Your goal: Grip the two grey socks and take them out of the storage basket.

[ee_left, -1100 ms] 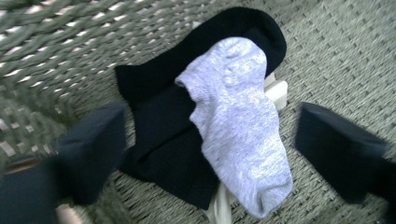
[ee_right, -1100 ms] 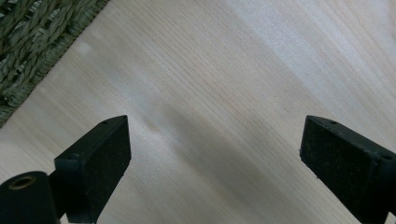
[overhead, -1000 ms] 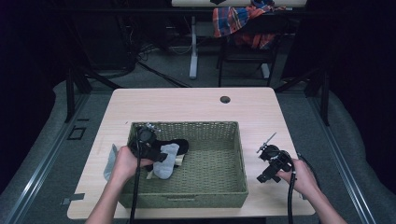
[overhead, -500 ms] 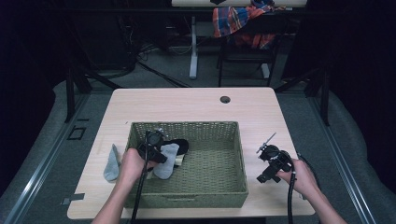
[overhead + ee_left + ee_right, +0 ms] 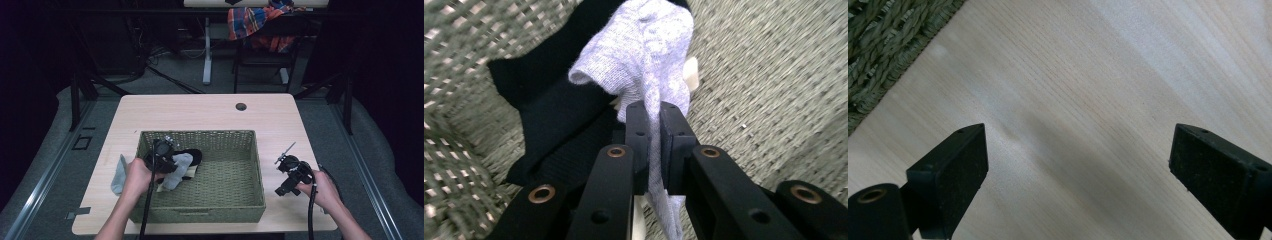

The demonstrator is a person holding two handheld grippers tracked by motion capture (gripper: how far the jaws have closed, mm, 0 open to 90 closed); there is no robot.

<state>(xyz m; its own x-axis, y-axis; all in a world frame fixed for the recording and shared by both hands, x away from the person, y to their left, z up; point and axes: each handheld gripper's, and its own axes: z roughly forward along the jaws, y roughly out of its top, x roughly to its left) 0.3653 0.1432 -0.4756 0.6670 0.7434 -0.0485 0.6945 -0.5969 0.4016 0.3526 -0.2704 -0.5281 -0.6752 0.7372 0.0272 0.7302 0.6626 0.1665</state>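
A green woven basket (image 5: 200, 134) sits on the wooden table (image 5: 200, 112). In its left part a light grey sock (image 5: 181, 164) lies on a black sock (image 5: 194, 154). My left gripper (image 5: 170, 164) reaches into the basket. Its jaws have just been closing and now pinch the grey sock (image 5: 644, 55) between the pads of the left gripper (image 5: 651, 120), above the black sock (image 5: 554, 110). My right gripper (image 5: 283, 188) rests on the table to the right of the basket. In the right gripper view the right gripper (image 5: 1078, 165) stands open with nothing between its fingers, over bare wood.
Another grey sock (image 5: 119, 173) lies on the table just left of the basket. A round hole (image 5: 241, 106) sits near the table's far edge. The basket corner (image 5: 883, 45) shows at the upper left of the right gripper view. Chairs and a plaid cloth (image 5: 255, 17) stand beyond the table.
My left hand has shifted right into the basket and its jaws have shut on the grey sock. The sock left of the basket has come into sight. The right hand has kept still.
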